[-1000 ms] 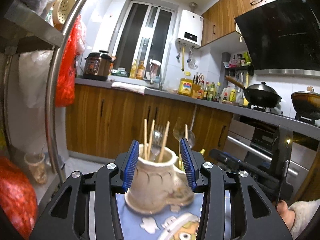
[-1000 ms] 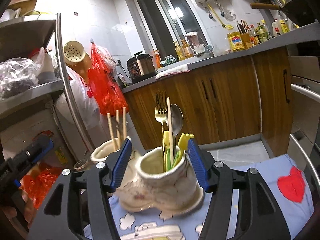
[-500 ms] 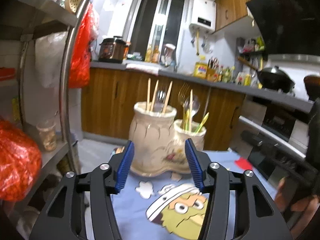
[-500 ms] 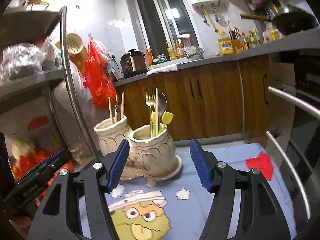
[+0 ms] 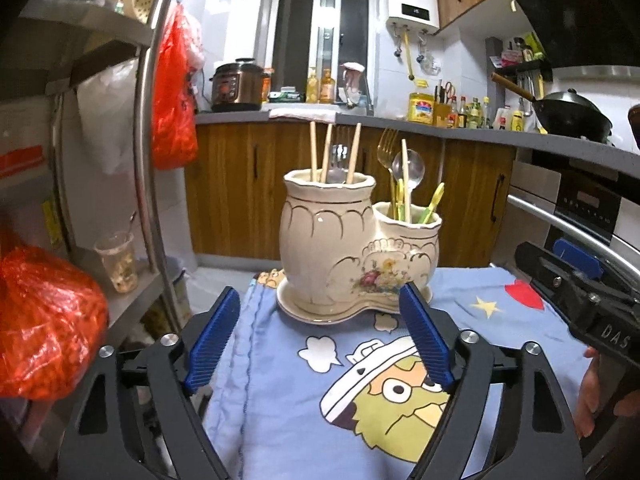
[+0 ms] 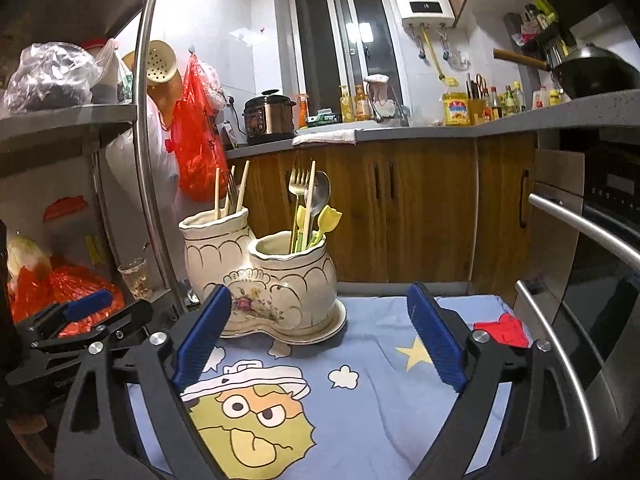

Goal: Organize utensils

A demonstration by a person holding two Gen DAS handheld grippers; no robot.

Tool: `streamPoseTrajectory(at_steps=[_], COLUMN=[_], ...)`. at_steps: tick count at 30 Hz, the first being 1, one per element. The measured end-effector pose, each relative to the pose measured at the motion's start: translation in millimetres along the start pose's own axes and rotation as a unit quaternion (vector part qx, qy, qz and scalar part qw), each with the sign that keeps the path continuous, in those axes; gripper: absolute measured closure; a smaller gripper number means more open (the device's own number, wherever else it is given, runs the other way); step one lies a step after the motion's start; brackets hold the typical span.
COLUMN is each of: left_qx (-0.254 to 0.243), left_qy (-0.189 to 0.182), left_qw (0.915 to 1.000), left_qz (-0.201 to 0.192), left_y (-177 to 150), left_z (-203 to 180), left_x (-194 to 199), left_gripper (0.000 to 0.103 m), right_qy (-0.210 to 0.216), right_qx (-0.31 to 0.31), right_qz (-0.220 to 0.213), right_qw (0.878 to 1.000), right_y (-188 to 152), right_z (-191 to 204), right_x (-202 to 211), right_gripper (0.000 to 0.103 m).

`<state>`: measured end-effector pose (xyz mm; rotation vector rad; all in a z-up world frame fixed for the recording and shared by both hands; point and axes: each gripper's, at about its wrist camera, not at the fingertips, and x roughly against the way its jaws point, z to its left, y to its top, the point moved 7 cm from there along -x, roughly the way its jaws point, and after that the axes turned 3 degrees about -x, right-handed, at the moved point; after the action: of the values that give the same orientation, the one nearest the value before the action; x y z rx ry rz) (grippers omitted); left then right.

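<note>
Standing upright on the blue cartoon cloth (image 5: 280, 392), the cream double-pot utensil holder (image 5: 352, 248) carried chopsticks (image 5: 320, 152) in its taller pot and a fork (image 6: 297, 188), spoon (image 6: 322, 192) and yellow-green utensils (image 6: 326, 222) in the shorter. Left gripper (image 5: 320, 336) and right gripper (image 6: 320, 332) sat just short of it, jaws opening wide, nothing between the pads.
</note>
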<state>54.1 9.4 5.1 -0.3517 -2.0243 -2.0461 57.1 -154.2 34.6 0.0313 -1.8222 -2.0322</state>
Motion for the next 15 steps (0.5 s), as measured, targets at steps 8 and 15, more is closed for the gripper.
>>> streamPoseTrajectory(at_steps=[8,15], left_qx=[-0.002,-0.004], left_qy=[0.001,0.001], left_qw=[1.0,1.0], left_qz=[-0.004,-0.003], left_y=[0.5,0.1], left_z=[-2.1,-1.6], left_x=[0.4,0.4], left_gripper=[0.012,0.012], right_qy=[-0.004,-0.003], right_qx=[0.005,0.013], right_qz=[-0.005,-0.002], right_qw=[1.0,1.0], right_y=[-2.3,-5.2], right_z=[-1.4,-0.5], right_x=[-0.7,-2.5], right_gripper=[0.009,0.008])
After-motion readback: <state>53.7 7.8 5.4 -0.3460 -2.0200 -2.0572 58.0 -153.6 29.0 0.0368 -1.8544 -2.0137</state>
